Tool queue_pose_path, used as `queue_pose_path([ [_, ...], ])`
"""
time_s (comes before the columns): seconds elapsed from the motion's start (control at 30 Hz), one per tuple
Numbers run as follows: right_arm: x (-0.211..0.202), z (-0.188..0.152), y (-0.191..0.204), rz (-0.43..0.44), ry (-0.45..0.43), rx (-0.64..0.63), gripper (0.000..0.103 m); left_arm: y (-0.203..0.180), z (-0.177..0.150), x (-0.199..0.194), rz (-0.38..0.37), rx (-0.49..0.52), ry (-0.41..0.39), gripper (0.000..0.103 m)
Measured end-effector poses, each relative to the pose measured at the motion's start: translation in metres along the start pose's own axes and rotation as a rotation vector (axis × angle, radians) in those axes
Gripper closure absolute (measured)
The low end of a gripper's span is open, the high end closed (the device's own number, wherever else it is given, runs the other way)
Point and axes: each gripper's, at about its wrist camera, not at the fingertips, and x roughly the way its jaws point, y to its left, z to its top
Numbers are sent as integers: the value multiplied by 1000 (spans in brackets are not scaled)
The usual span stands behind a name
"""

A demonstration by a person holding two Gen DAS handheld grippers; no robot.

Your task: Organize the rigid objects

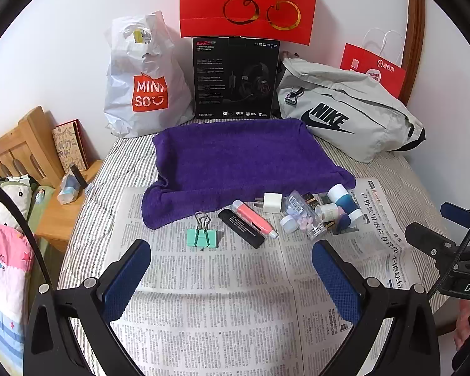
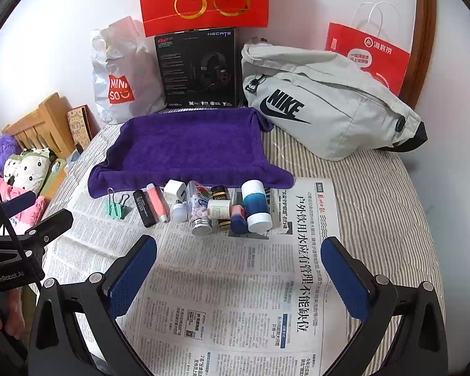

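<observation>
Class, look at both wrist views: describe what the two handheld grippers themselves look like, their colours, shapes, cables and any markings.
Each gripper, left and right, has a black angular frame with silver bolts and two fingers faced with blue textured pads. Black cables run alongside. White lettering reads "GenRobot.AI" on the left unit and "DAS" on the right.

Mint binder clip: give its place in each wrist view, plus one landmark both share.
Left wrist: mint binder clip sits centre-left on the newspaper, just beyond the left gripper's open fingers.
Right wrist: mint binder clip lies far left, at the row's left end.
Shared landmark: the purple towel, directly behind the clip.
</observation>
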Motion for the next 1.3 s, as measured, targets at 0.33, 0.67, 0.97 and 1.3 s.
queue_pose_path([
  [0.33,-5,0,-1,-4,-7,3,0,5,0,-3,9,-5,10,0],
  [0.67,-7,0,-3,-7,-7,6,0,7,1,-3,9,-3,14,0],
  [0.97,-8,-1,-3,-3,-8,3,0,2,-1,-3,1,7,20,0],
  [1.3,-10,-2,-1,-3,-7,5,0,5,1,-4,3,-2,12,0],
])
